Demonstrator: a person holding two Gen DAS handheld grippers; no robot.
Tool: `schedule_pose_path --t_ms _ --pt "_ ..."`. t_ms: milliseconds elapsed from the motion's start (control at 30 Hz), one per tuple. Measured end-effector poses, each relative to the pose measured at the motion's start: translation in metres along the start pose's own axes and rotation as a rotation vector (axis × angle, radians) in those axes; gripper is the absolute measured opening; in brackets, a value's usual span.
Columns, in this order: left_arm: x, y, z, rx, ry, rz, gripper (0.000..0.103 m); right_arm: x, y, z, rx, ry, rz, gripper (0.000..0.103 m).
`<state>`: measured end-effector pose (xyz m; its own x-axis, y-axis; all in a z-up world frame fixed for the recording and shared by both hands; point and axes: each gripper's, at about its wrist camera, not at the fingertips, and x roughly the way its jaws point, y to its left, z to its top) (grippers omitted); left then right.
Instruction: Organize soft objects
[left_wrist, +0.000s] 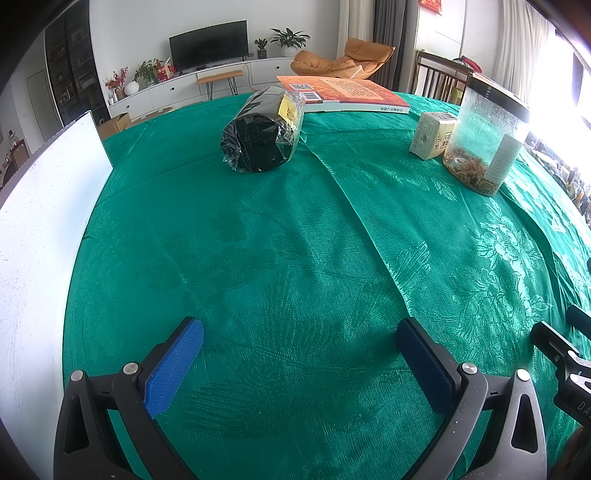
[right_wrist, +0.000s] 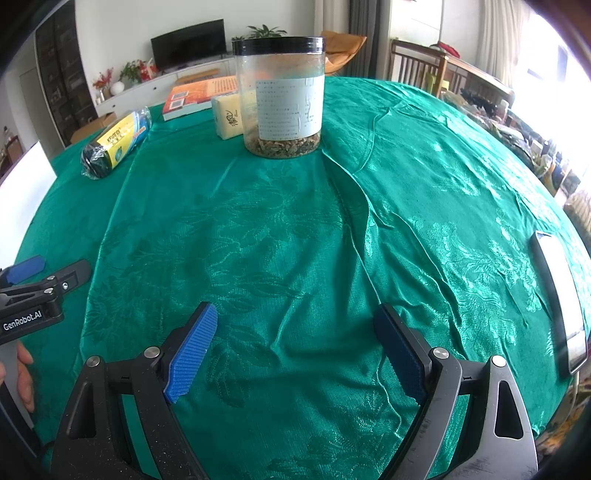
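Observation:
A black roll in clear plastic with a yellow label (left_wrist: 264, 131) lies at the far middle of the green tablecloth (left_wrist: 295, 258); it also shows in the right wrist view (right_wrist: 116, 144) at the far left. A pale yellow soft pack (left_wrist: 432, 134) stands beside a clear jar (left_wrist: 485, 140); the pack (right_wrist: 229, 118) sits left of the jar (right_wrist: 282, 96) in the right wrist view. My left gripper (left_wrist: 299, 336) is open and empty over bare cloth. My right gripper (right_wrist: 295, 321) is open and empty, well short of the jar.
An orange book (left_wrist: 343, 94) lies at the far edge behind the roll. A white board (left_wrist: 40, 221) stands along the left side. A phone (right_wrist: 561, 295) lies at the right. The left gripper's body (right_wrist: 33, 295) shows at the left edge of the right wrist view.

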<state>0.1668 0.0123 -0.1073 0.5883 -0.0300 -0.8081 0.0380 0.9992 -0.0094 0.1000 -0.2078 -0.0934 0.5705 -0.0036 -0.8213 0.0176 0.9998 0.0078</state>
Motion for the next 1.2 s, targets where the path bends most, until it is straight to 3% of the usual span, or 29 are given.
schedule_pose_path --t_ms 133,200,300,367,433,500,667,767,900,1067,1200 --pt "0.001 0.000 0.001 -0.001 0.007 0.006 0.103 0.000 0.000 0.000 0.000 0.000 0.000 0.089" --pt "0.002 -0.005 0.011 0.005 0.024 -0.026 0.103 0.000 0.000 0.000 0.000 0.000 0.000 0.089" --pt "0.000 -0.022 0.035 0.043 -0.028 -0.070 0.103 0.000 0.000 0.000 0.000 0.000 0.000 0.089" --pt "0.004 -0.035 0.054 0.098 -0.054 -0.128 0.103 0.000 0.000 0.000 -0.001 0.000 0.000 0.089" --pt "0.017 -0.048 0.075 0.157 -0.083 -0.240 0.103 0.000 0.000 0.000 0.000 0.000 0.000 0.089" --pt "0.032 -0.056 0.092 0.194 -0.091 -0.283 0.102 0.000 0.000 0.000 0.000 0.000 0.000 0.089" --pt "0.070 -0.071 0.135 0.296 -0.064 -0.292 0.083 0.000 0.001 0.000 -0.001 -0.001 -0.001 0.090" --pt "0.087 -0.072 0.153 0.286 -0.055 -0.308 0.081 0.001 0.001 0.000 -0.001 -0.001 -0.001 0.090" --pt "0.100 -0.081 0.164 0.313 -0.069 -0.335 0.076 0.001 0.001 0.000 0.000 -0.001 -0.001 0.090" --pt "0.113 -0.096 0.173 0.361 -0.052 -0.370 0.054 0.001 0.001 0.000 0.000 -0.001 -0.001 0.091" --pt "0.118 -0.103 0.179 0.360 -0.049 -0.414 0.045 0.001 0.001 0.000 0.000 -0.001 -0.002 0.091"
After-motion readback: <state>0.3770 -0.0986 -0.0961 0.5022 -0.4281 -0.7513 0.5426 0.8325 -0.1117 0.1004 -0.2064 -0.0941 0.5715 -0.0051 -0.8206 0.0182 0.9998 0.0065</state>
